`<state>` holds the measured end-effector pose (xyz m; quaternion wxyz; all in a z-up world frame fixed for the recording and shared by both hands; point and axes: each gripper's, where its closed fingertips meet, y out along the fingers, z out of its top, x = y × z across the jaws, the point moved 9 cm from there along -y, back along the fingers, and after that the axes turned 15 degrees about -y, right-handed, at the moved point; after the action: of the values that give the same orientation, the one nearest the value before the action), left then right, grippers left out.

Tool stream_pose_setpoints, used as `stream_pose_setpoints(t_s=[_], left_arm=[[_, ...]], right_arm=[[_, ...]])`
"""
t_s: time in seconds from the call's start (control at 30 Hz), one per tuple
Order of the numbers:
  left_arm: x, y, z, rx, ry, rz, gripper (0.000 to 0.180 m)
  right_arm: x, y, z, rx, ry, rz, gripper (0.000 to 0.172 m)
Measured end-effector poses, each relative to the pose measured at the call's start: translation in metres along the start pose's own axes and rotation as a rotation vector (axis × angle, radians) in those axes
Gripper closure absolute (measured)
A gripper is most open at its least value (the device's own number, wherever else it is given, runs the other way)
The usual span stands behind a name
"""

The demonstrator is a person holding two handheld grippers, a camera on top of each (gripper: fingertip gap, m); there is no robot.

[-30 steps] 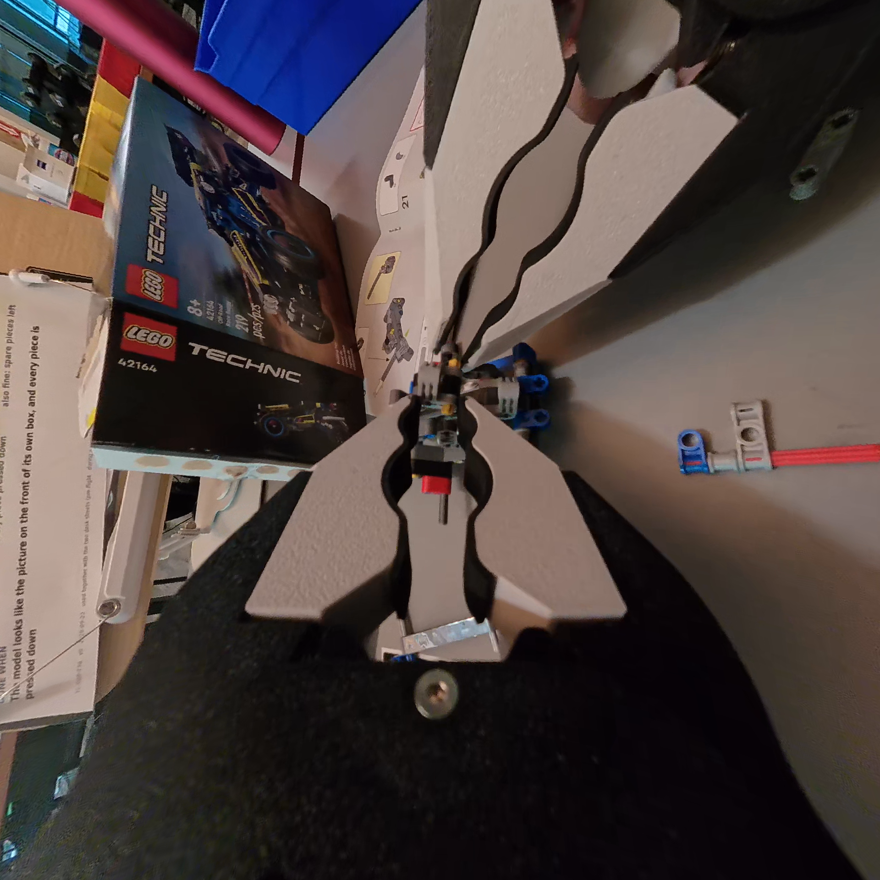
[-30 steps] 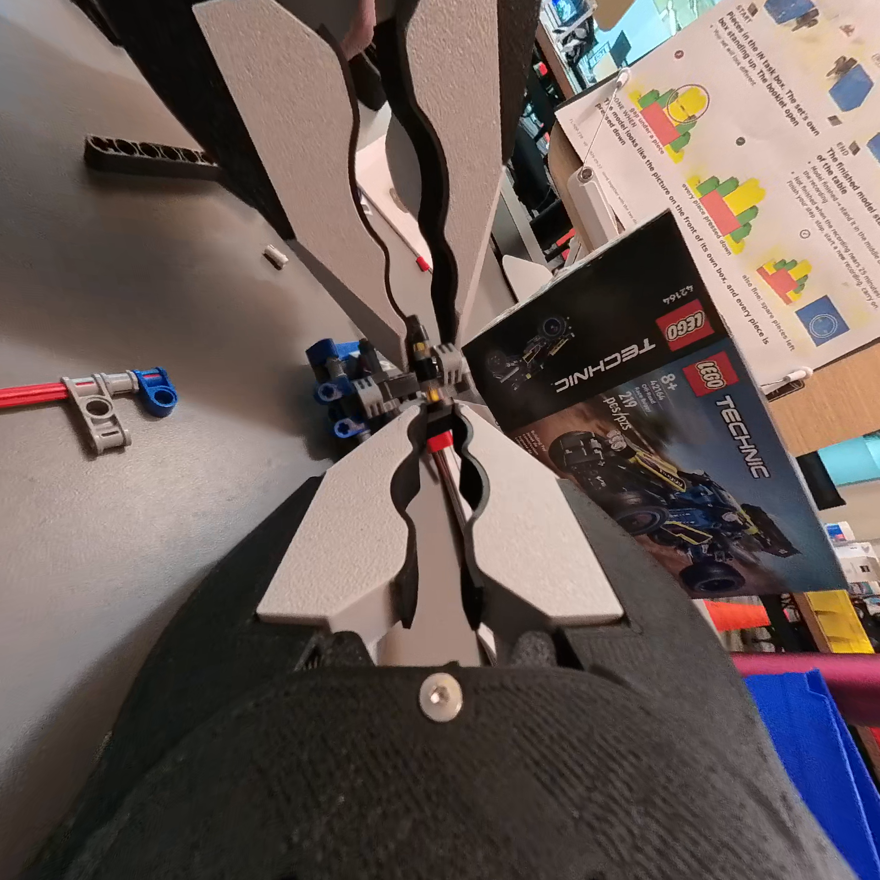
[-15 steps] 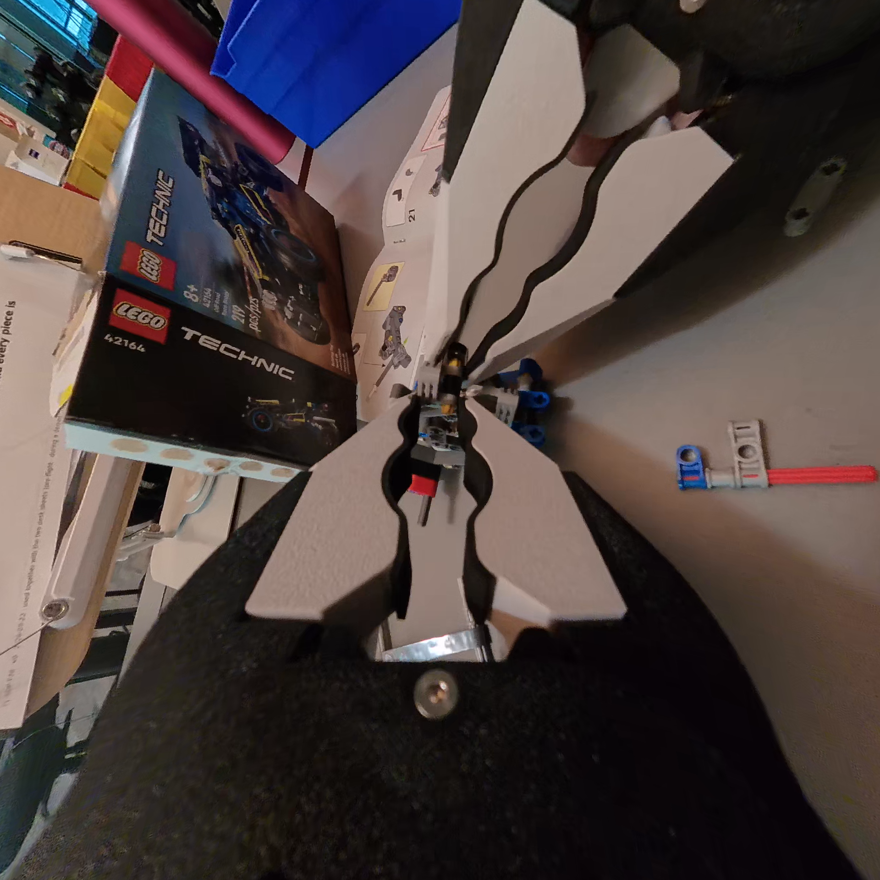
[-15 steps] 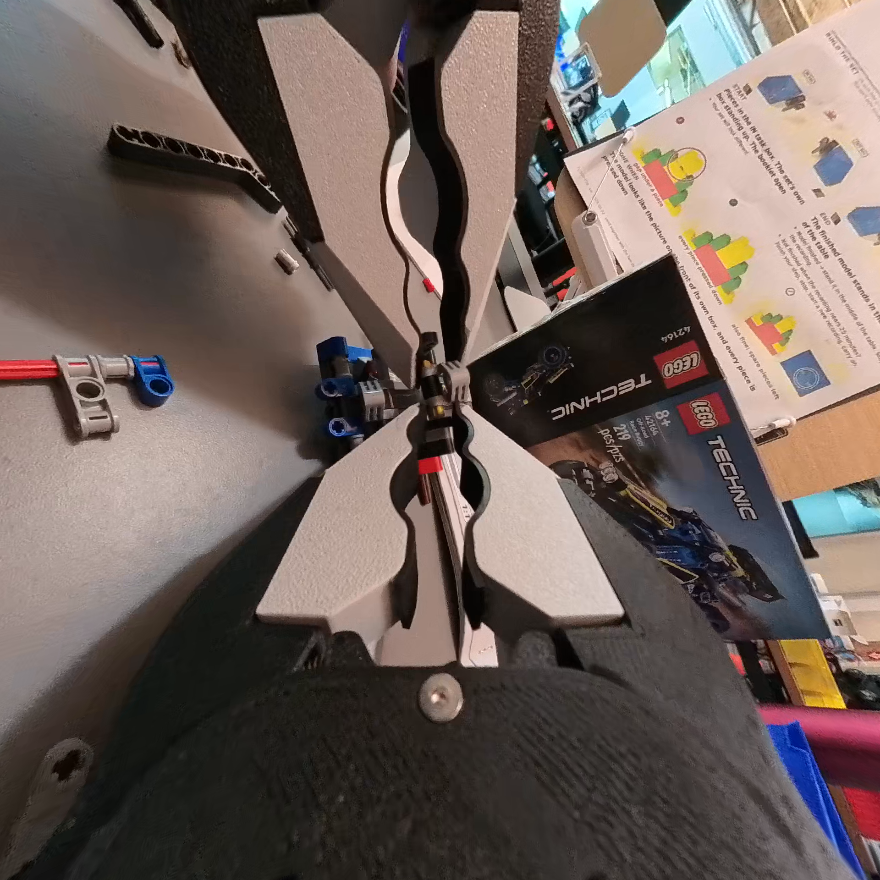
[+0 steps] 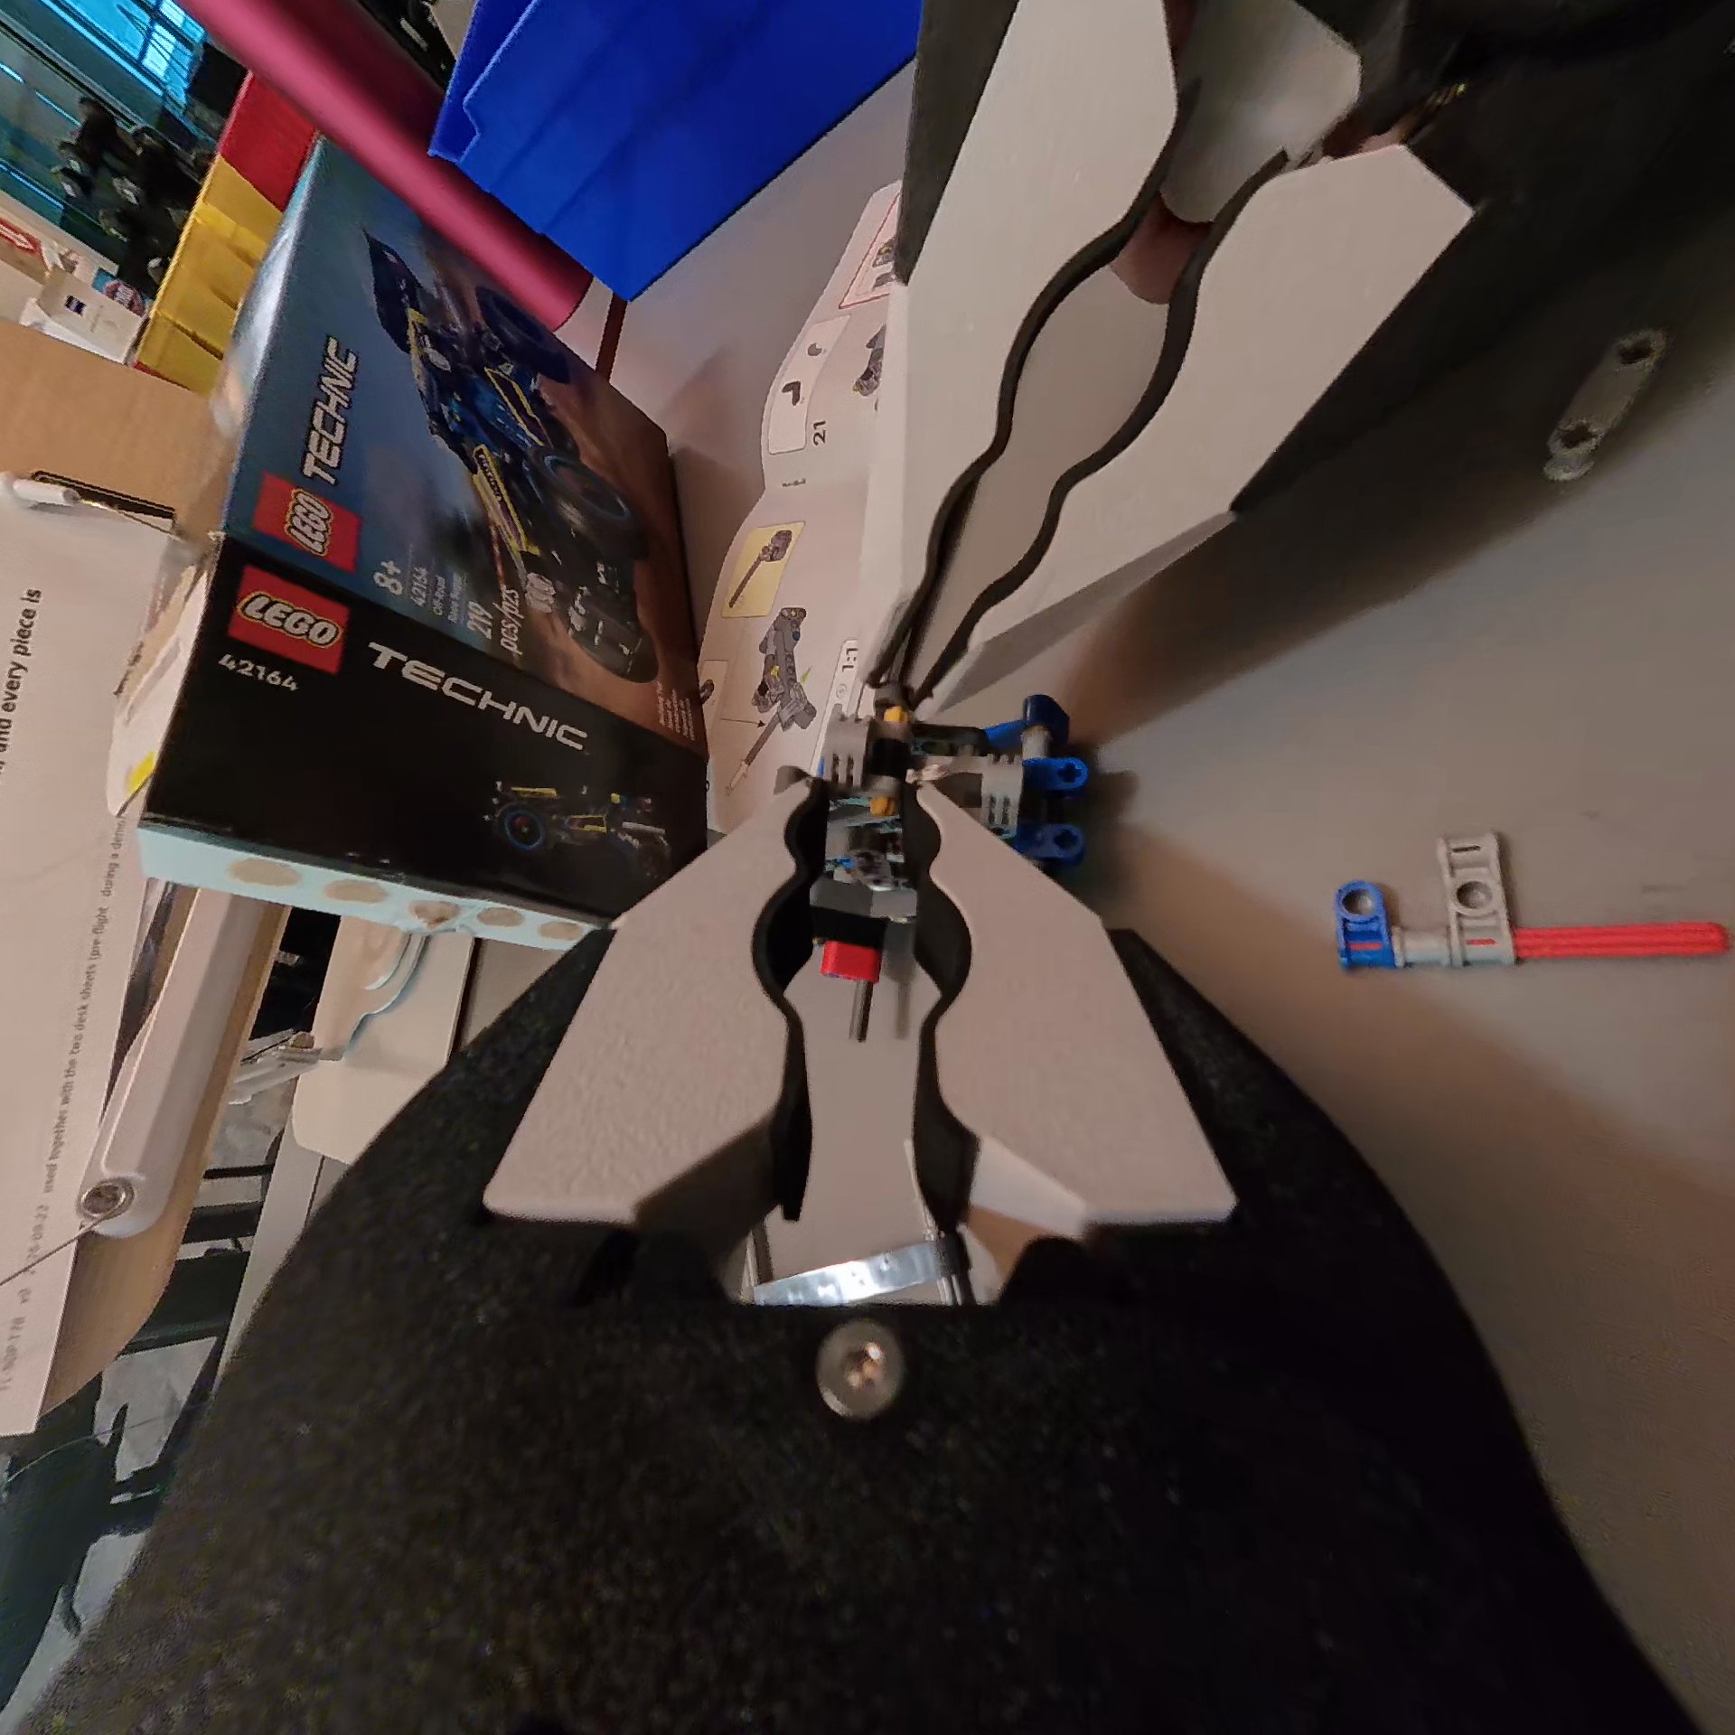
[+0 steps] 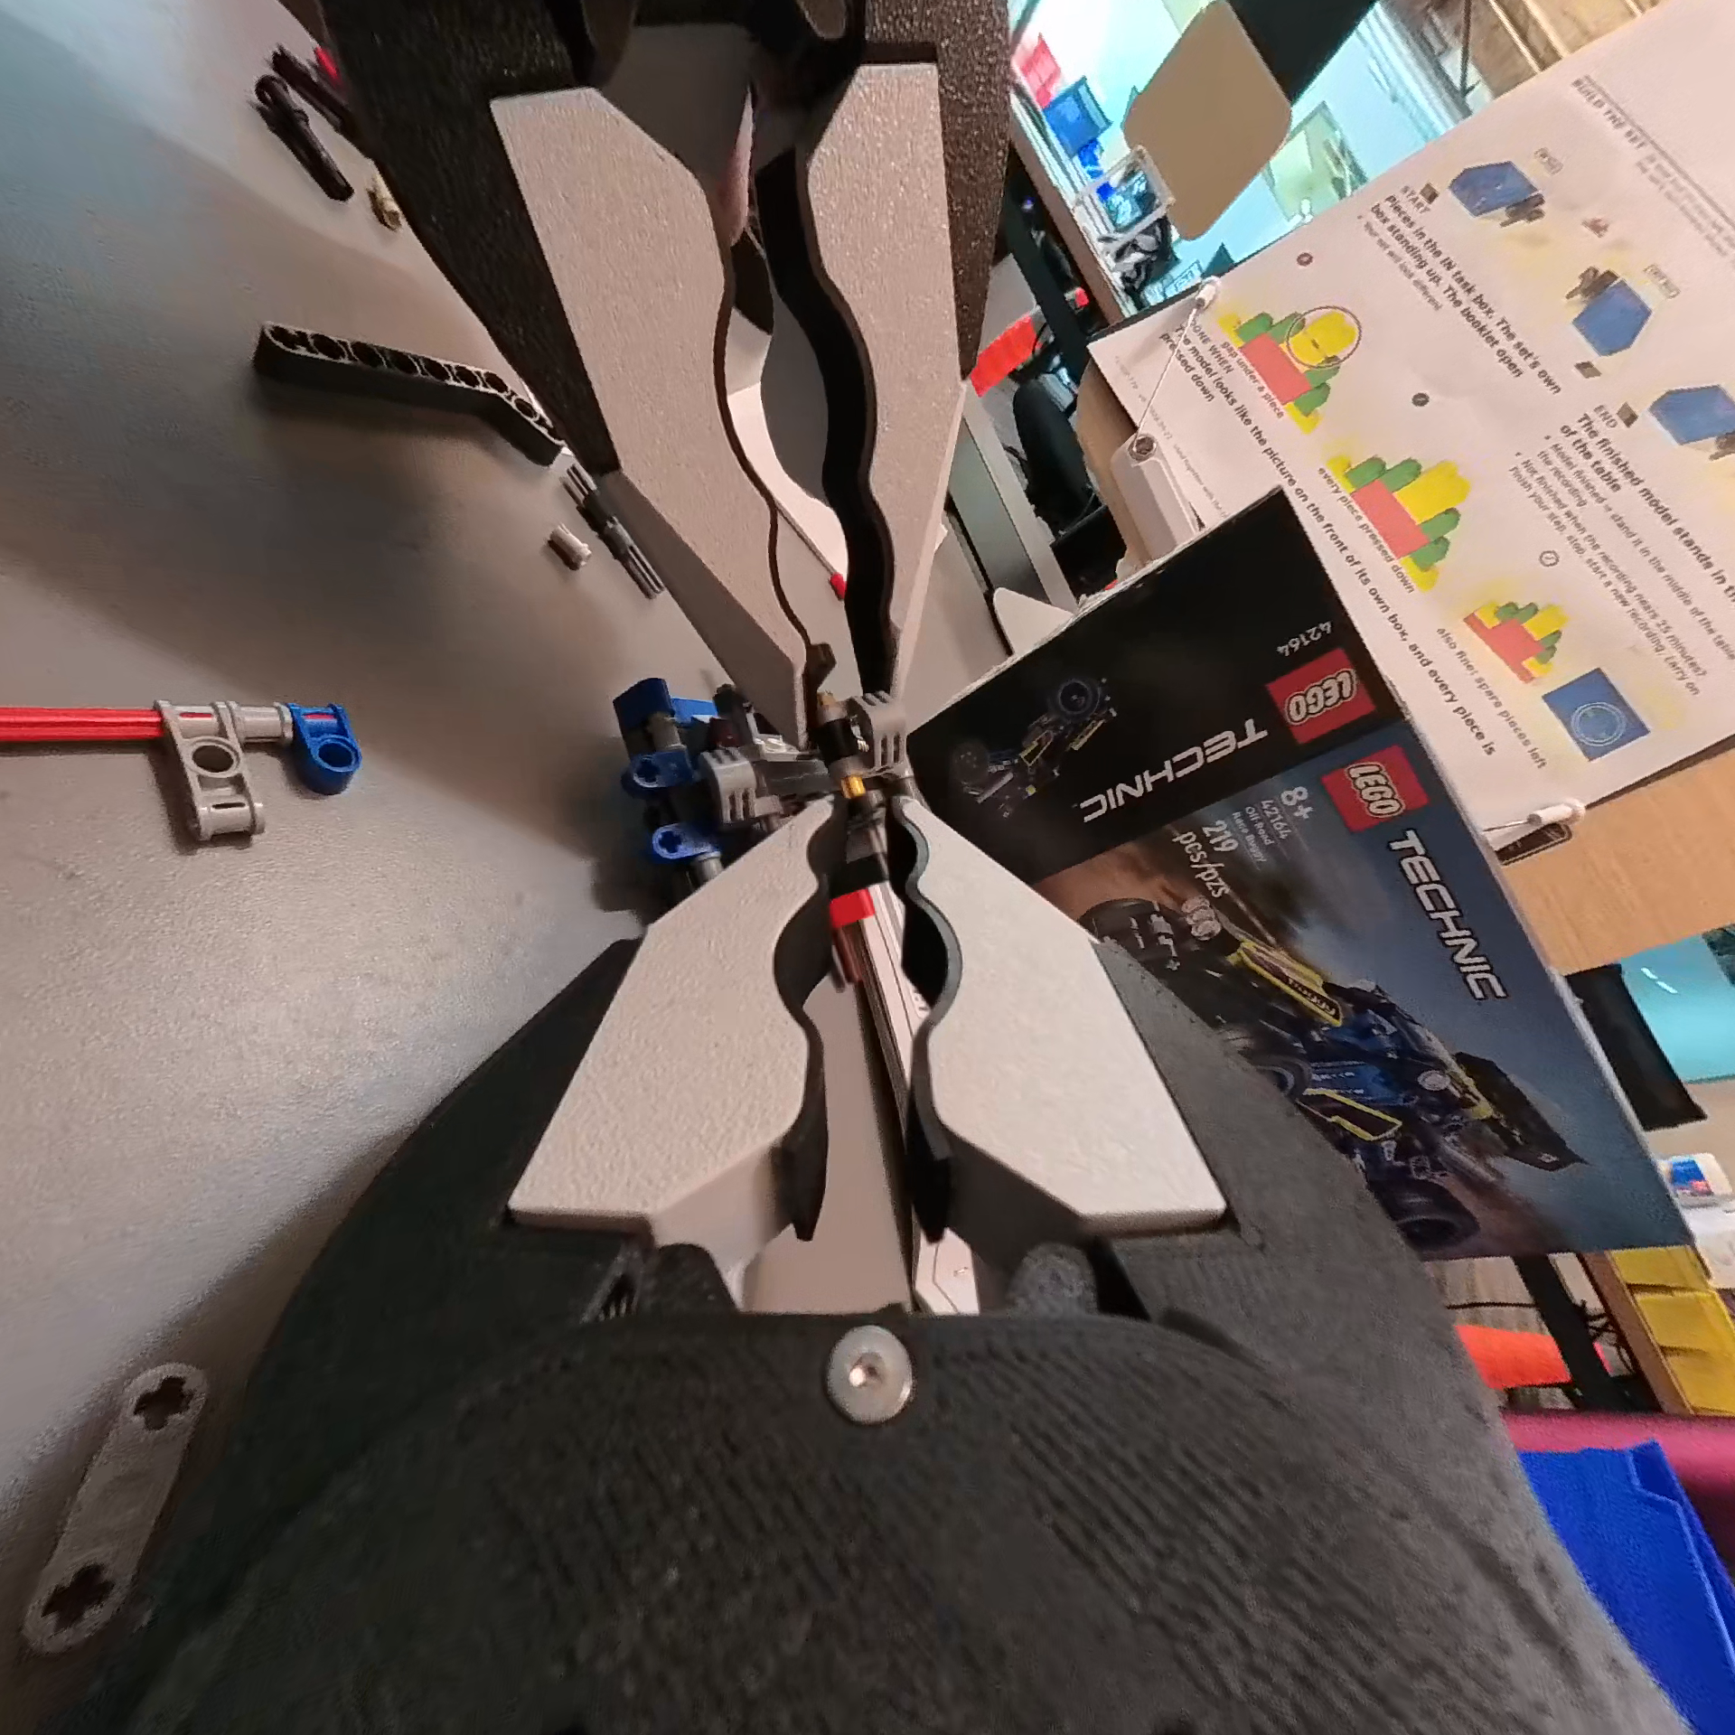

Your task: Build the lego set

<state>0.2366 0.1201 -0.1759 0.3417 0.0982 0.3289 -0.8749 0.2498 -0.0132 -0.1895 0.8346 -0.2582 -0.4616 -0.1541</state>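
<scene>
**A:** What does each gripper hold?

**B:** The left gripper (image 5: 864,798) pinches the grey-and-black body of a small brick model (image 5: 868,826), with a pad pressed on each side. The right gripper (image 6: 859,817) meets it tip to tip from the opposite side. It is closed to a narrow slit on a thin dark rod (image 6: 850,882) with a red collar that sticks out of the model.

**A:** Where is the model?

**B:** It is between the two grippers. Its blue end lies close over the grey desk (image 5: 1408,657), though whether it touches cannot be told. It is just beside the open booklet (image 5: 798,451) and the model's box (image 5: 422,657).

**A:** What else is on the desk?

**B:** A red stick with grey and blue connectors (image 5: 1465,939) lies well apart from the model. A bent black beam (image 6: 404,376) and a flat grey link (image 6: 103,1493) also lie loose.

**A:** And the room?

**B:** A blue bin (image 5: 657,113) sits behind the box. A printed sheet (image 6: 1455,469) is clipped upright past the desk's edge, with shelves and clutter beyond it.
</scene>
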Motion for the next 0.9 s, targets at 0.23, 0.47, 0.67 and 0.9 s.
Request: stream_pose_setpoints(t_s=[0.23, 0.47, 0.67, 0.9], left_arm=[[0.0, 0.0025, -0.0023, 0.023, -0.041, -0.014, 0.169], [-0.0007, 0.0016, -0.0017, 0.017, -0.044, -0.017, 0.169], [-0.0009, 0.0015, -0.0022, 0.02, -0.053, -0.023, 0.169], [-0.0012, 0.0006, -0.0018, 0.027, -0.049, -0.028, 0.168]], right_arm=[[0.0007, 0.0006, -0.0032, 0.002, 0.052, 0.012, 0.167], [0.0011, 0.0006, -0.0043, 0.03, 0.09, 0.016, 0.167], [0.0018, -0.0004, -0.0054, 0.049, 0.104, 0.031, 0.168], [0.0031, -0.0014, -0.0081, 0.094, 0.117, 0.056, 0.168]])
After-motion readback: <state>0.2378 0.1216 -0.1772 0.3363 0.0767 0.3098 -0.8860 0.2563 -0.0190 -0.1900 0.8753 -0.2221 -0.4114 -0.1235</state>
